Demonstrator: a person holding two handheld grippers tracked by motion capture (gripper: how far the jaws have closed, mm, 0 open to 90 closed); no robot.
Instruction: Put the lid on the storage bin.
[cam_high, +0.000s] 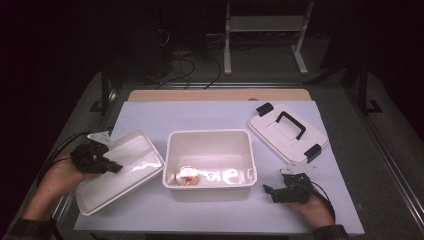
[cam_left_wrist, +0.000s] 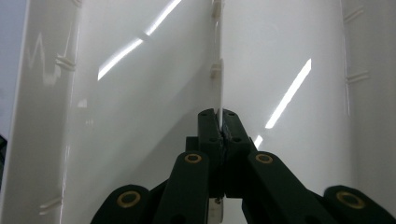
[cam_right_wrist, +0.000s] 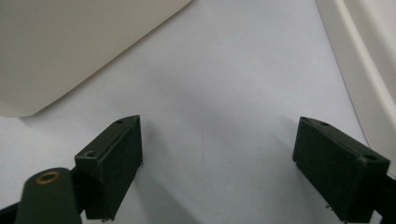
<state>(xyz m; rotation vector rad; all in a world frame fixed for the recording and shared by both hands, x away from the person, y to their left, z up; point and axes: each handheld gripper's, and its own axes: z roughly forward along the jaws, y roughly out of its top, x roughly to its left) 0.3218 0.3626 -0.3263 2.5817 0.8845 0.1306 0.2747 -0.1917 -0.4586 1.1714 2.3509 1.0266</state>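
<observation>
A white tray (cam_high: 127, 167) lies tilted at the left of the table. My left gripper (cam_high: 116, 168) is shut on its near rim. In the left gripper view the jaws pinch a thin white wall of the tray (cam_left_wrist: 140, 93), and the left gripper (cam_left_wrist: 219, 122) points along it. An open white bin (cam_high: 210, 137) stands in the middle with a small round clear item (cam_high: 187, 175) on its floor. My right gripper (cam_high: 268, 189) rests on the table right of the bin. Seen from its own camera, the right gripper (cam_right_wrist: 219, 140) is open over bare cover, with the bin's corner (cam_right_wrist: 70, 46) ahead.
A white lid (cam_high: 272, 131) with a black handle (cam_high: 292, 124) and two black latches lies at the back right; its edge (cam_right_wrist: 359, 56) is close beside the right gripper. A pale cover (cam_high: 210, 117) spreads over the table. Metal frame rails run along both sides.
</observation>
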